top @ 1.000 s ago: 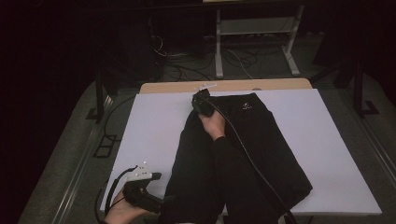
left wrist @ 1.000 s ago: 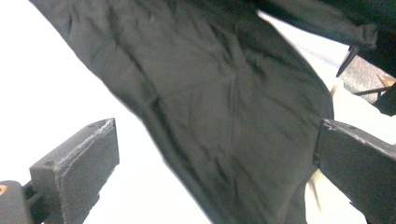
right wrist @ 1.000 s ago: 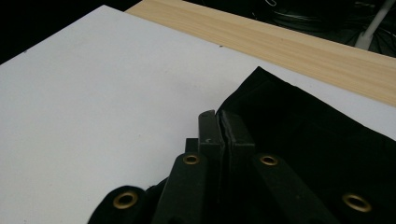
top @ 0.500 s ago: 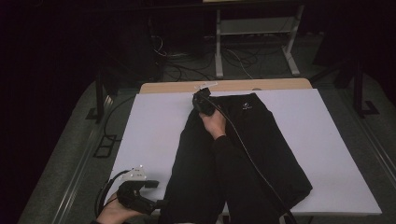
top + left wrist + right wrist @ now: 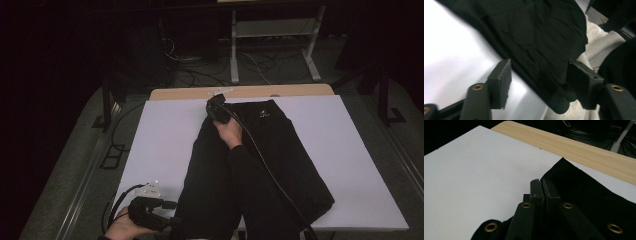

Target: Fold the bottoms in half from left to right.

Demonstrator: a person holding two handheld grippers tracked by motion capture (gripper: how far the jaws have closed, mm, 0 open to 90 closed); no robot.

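Observation:
A pair of black trousers (image 5: pixel 280 165) lies flat on a white board (image 5: pixel 165 135), waistband at the far end. My right gripper (image 5: pixel 216 107) rests at the waistband's far left corner. In the right gripper view its jaws (image 5: pixel 541 185) are pressed together on the edge of the black cloth (image 5: pixel 584 187). My left gripper (image 5: pixel 167 220) is at the near left, by the hem of the left trouser leg. Its jaws (image 5: pixel 539 75) have just been closing. The black hem (image 5: pixel 531 32) lies between them, and the pads (image 5: pixel 501 80) stand apart from it.
The board lies on a wooden table (image 5: pixel 250 92) whose far edge shows beyond it. A metal rack (image 5: pixel 270 30) and floor cables (image 5: pixel 210 62) stand behind the table. Grey cloth (image 5: pixel 604 42) lies past the near edge of the board in the left gripper view.
My left gripper has shifted toward the near edge and up to the trouser hem, and its jaws have narrowed around the cloth. The right gripper and the trousers have stayed put.

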